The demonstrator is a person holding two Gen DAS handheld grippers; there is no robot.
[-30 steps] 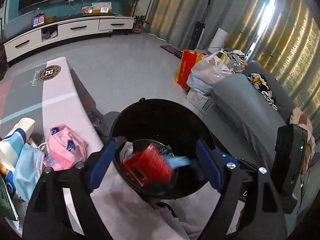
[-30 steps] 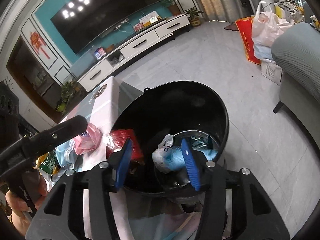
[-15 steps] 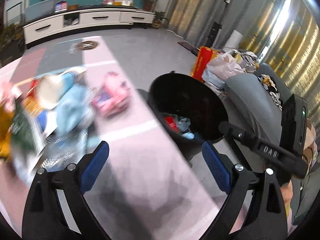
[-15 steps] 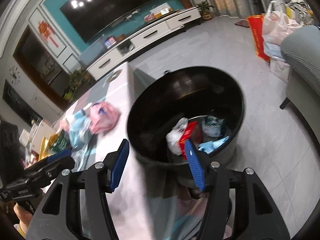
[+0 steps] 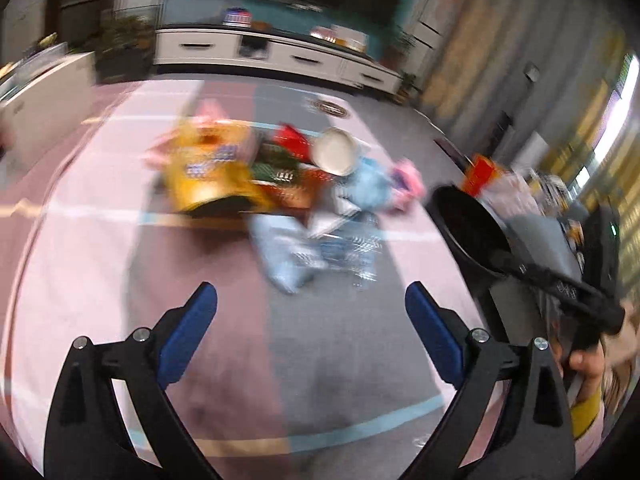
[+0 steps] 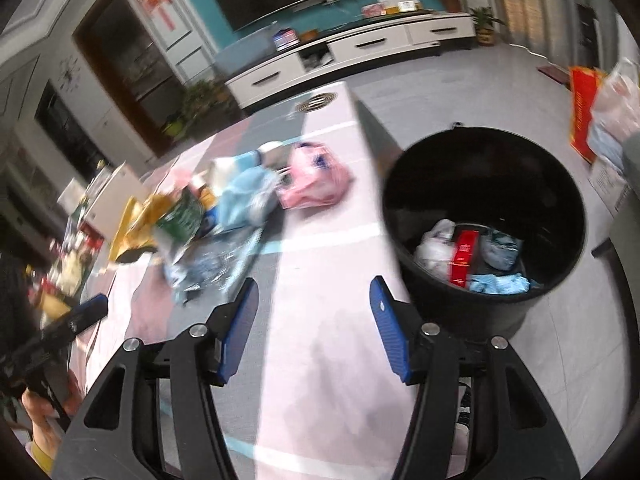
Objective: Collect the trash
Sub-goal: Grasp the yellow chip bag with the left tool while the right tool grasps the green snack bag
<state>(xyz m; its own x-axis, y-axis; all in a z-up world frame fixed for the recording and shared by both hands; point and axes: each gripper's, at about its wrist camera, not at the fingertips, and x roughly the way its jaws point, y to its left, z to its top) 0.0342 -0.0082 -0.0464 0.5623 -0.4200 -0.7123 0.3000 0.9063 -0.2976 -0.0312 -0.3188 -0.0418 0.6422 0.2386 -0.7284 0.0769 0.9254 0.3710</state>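
Both pairs of fingers stand spread with nothing between them: the left gripper (image 5: 311,312) wide over bare bench (image 5: 340,360), the right gripper (image 6: 314,304) narrower, low in its frame near the bench's right edge. Ahead of the left fingers, a blurred trash pile (image 5: 288,184) crowds mid-frame, seemingly wrappers and bags. Right of the bench edge, the black bin (image 6: 484,216) stands on the floor holding a red box (image 6: 464,252).
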